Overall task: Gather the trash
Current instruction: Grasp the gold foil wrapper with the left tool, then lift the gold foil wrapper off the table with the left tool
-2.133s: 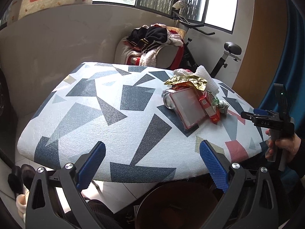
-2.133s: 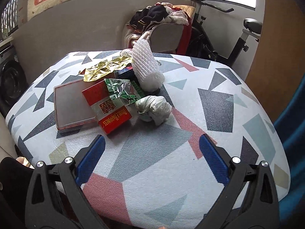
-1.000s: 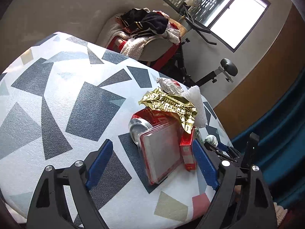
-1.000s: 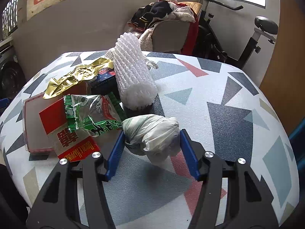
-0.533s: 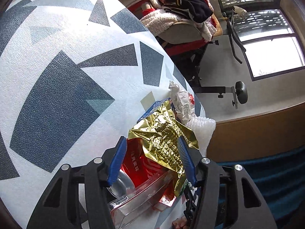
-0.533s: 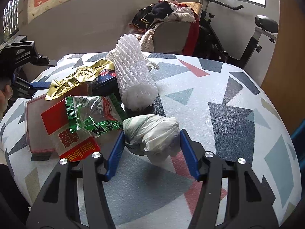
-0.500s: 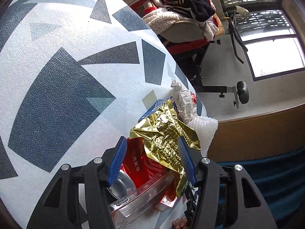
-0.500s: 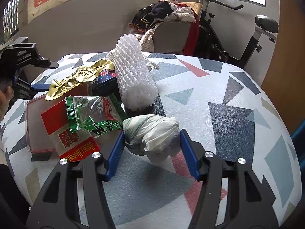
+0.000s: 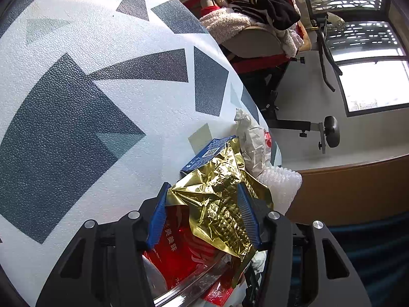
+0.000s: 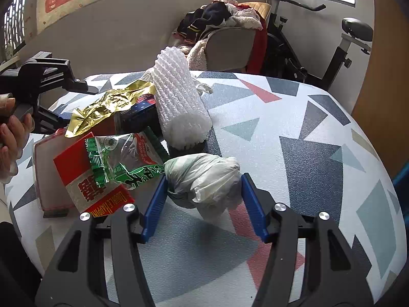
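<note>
A pile of trash lies on the patterned table (image 10: pixel 294 133). My right gripper (image 10: pixel 203 192) is shut on a crumpled white plastic bag (image 10: pixel 204 179), its blue pads pressing both sides. My left gripper (image 9: pixel 204 209) has its jaws on either side of a crumpled gold foil wrapper (image 9: pixel 219 204), which also shows in the right wrist view (image 10: pixel 107 107), touching it but still fairly wide. Under the foil lie a red packet (image 9: pixel 179 250) and a clear plastic box (image 10: pixel 44 171). A white foam net sleeve (image 10: pixel 179 102), a green snack bag (image 10: pixel 122 158) and a red box (image 10: pixel 81 176) lie beside them.
A blue carton (image 9: pixel 207 153) and crumpled white paper (image 9: pixel 251 138) lie behind the foil. A chair piled with clothes (image 10: pixel 225 30) and an exercise bike (image 10: pixel 345 46) stand beyond the table. The left hand (image 10: pixel 10 138) holds its gripper at the table's left edge.
My left gripper has swung in over the pile and narrowed around the gold foil. My right gripper moved forward earlier, closed on the white bag and now holds still.
</note>
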